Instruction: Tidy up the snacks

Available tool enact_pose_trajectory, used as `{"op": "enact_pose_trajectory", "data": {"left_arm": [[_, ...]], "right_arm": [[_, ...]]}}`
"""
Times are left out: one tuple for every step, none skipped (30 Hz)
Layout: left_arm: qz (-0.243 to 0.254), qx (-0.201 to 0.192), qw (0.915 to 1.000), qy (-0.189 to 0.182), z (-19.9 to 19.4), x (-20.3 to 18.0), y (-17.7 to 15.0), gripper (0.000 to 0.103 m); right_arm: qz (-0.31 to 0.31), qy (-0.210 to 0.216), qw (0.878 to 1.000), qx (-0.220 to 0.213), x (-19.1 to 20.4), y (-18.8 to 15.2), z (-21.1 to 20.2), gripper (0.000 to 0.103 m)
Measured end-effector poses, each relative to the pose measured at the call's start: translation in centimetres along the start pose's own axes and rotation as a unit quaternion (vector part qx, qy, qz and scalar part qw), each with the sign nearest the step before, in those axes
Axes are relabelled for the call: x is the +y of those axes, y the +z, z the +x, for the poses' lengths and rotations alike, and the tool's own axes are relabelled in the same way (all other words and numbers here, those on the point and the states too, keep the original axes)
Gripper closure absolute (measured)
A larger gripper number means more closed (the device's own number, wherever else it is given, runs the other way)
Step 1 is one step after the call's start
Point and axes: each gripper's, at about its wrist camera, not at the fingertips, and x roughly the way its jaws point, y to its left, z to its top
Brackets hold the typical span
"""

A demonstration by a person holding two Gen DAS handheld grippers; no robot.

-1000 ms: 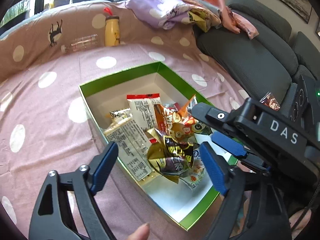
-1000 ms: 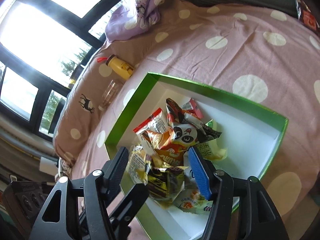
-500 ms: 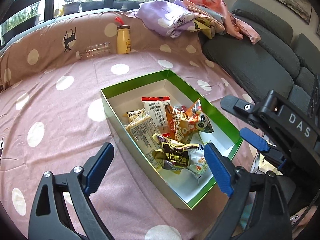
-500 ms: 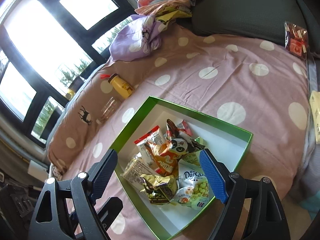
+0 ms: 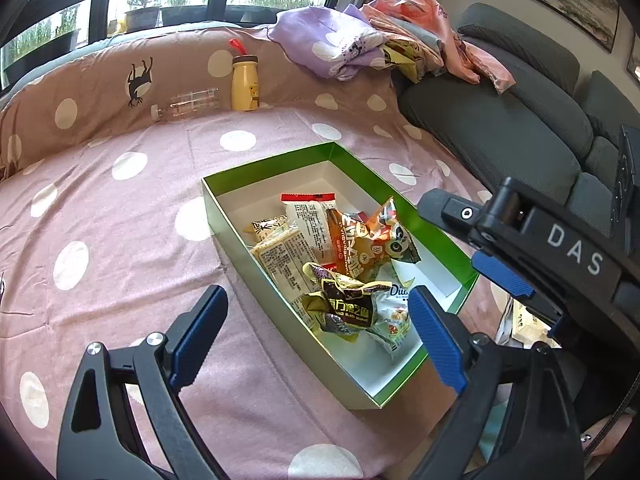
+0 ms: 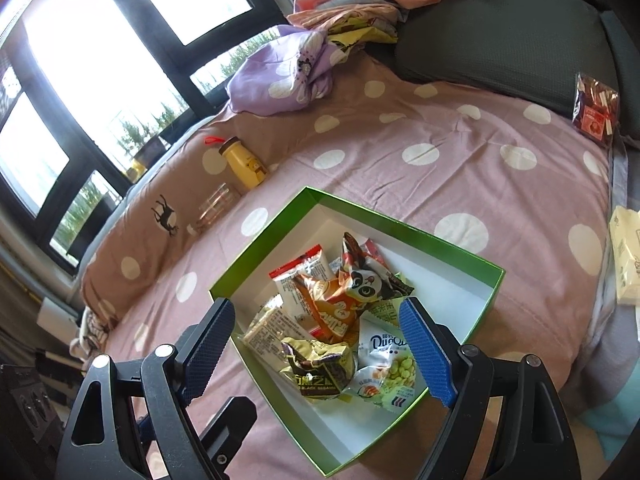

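While both grippers hang above the spread, parts read as follows.
Left gripper (image 5: 316,334): jaws wide, nothing between the pads; box just ahead of it, toward its right finger.
Right gripper (image 6: 318,350): jaws wide, nothing gripped; box directly ahead, below its fingertips.
Box (image 6: 276,236): green, open, on the dotted spread (image 6: 460,184).
Snacks (image 6: 344,312): heaped in the box's near half.
Yellow bottle (image 5: 244,84): upright, well beyond the box.
Clear bottle (image 5: 188,104): lying beside the yellow bottle.
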Motion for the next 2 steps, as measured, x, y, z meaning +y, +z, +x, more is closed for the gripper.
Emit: {"op": "enact_pose_trajectory", "data": {"left_arm": [[-0.001,0.0,1.0,0.002,-0.04,0.09,-0.04,0.011],[-0.002,0.0,1.0,0.003,-0.11,0.21,-0.04,0.011]], "right_arm": [[-0.001,0.0,1.0,-0.001,0.07,-0.01,-0.08,0.018],[-0.002,-0.001,1.0,-0.003,0.12,-0.04,-0.18,0.018]]}}
